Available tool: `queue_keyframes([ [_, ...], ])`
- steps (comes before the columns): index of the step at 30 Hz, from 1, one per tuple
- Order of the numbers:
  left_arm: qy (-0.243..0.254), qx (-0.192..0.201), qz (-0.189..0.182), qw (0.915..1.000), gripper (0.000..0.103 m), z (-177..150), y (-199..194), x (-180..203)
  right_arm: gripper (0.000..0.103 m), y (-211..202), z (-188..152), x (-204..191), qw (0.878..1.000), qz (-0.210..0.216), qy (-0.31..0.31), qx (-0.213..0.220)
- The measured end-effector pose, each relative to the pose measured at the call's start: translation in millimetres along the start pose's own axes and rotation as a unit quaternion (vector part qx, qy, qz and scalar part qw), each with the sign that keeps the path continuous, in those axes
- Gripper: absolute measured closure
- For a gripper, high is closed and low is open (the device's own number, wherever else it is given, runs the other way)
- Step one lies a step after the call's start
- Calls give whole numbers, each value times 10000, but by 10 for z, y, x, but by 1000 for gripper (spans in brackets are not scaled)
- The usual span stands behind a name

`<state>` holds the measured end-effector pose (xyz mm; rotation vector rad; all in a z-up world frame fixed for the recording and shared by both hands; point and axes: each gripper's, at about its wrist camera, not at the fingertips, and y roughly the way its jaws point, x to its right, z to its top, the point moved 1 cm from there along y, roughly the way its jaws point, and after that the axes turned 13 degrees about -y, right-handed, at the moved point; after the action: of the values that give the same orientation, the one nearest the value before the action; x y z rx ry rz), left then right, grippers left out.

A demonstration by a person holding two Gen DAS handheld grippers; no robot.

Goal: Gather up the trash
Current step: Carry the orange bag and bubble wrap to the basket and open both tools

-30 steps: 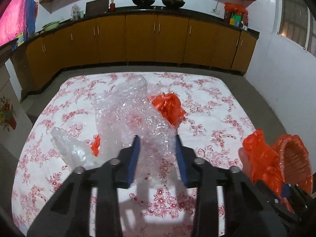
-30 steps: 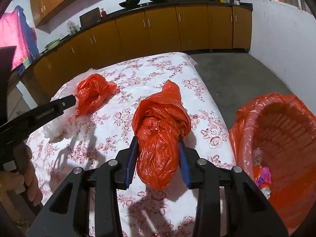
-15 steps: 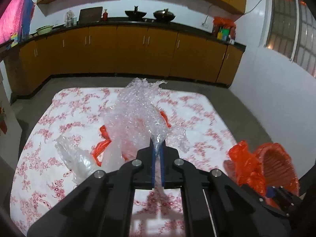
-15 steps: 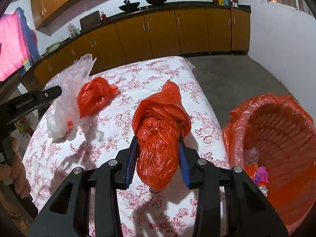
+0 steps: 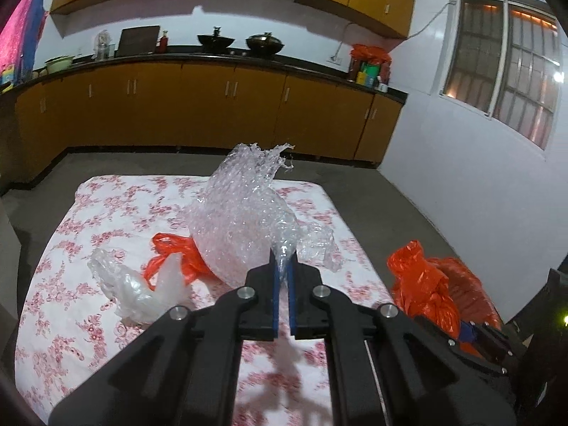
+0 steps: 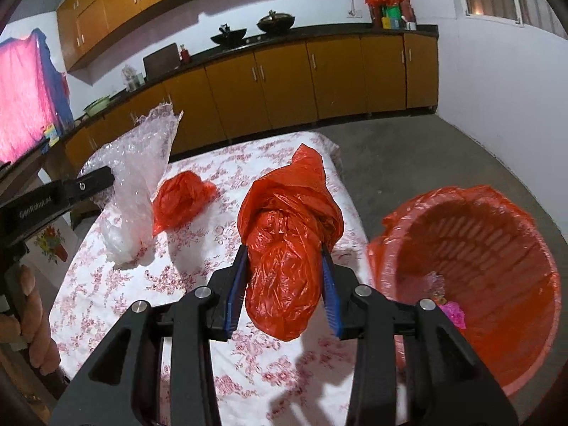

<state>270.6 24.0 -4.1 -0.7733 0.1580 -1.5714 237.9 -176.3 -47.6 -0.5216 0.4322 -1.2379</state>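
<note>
— Now, how are the jaws of the left gripper [image 5: 282, 266] set?

— They are pressed almost together, and a thin twist of the bubble wrap [image 5: 245, 213] is pinched between the blue pads. The bulk of the sheet is carried beyond the fingertips, bunched and raised above the floral tablecloth [image 5: 106, 220].

— And the right gripper [image 6: 284, 269]?

— Its jaws are held partly spread, and a crumpled red plastic bag [image 6: 287, 234] is gripped between them; both pads are pressed into its sides. The bag's lower end is seen hanging clear of the cloth.

— What is left lying on the cloth?

— A second red bag [image 6: 181, 198] and a clear plastic bag [image 5: 131, 284] are seen there, just beside the bubble wrap.

— Where is the bin?

— A red-lined basket [image 6: 479, 269] is placed on the floor right of the table, with some scraps inside.
</note>
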Motion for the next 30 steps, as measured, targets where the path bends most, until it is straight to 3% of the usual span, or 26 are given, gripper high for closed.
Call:
queue_keyframes([
  [16, 330, -247, -718, 9966, 98, -332, -246, 563, 64, -540, -109, 466, 9973, -563, 339, 316],
  [30, 692, -641, -1339, 9865, 98, -651, -167, 1110, 64, -758, -298, 853, 9919, -1003, 711, 320],
])
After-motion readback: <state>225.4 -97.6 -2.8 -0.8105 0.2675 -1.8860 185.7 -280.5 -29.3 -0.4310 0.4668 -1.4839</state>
